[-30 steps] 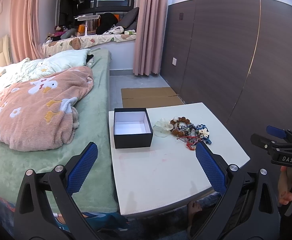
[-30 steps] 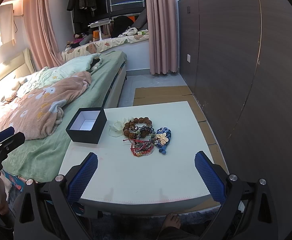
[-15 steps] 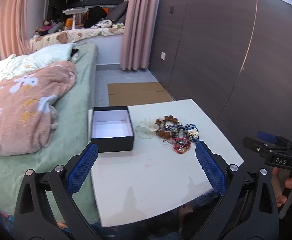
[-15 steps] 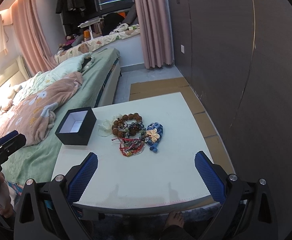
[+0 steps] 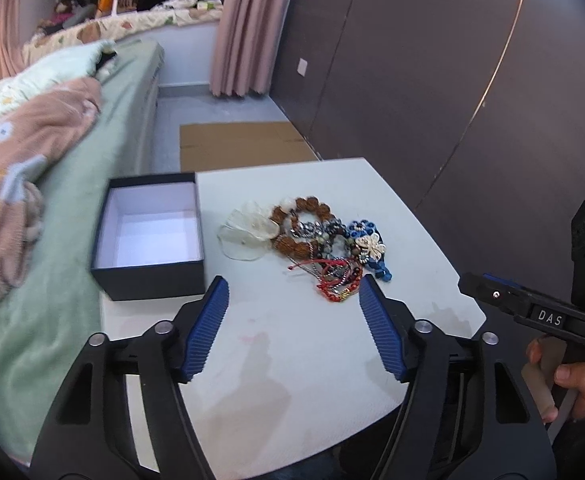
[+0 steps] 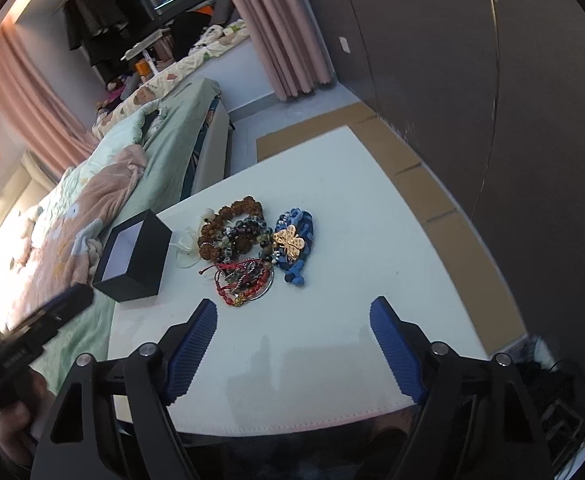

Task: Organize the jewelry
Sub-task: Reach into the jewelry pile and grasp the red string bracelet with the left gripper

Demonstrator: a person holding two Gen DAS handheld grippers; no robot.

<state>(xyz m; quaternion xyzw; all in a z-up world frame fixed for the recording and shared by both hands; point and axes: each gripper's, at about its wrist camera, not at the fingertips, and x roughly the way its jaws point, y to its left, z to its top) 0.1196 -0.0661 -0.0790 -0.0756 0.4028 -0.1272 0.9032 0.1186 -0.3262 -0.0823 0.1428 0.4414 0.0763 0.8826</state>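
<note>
A pile of jewelry lies on the white table: a brown bead bracelet, red cord bracelets, a blue piece with a gold flower and a clear pouch. An open black box with a white inside stands left of the pile, empty. My left gripper is open, just short of the red bracelets. My right gripper is open, near the pile, with the box to its left.
A bed with a green sheet and a pink blanket runs along the table's left side. A dark panelled wall stands to the right. Flat cardboard lies on the floor beyond the table.
Both grippers have moved forward and down toward the jewelry pile, which now looks larger. Both stay open. The box and jewelry have not moved.
</note>
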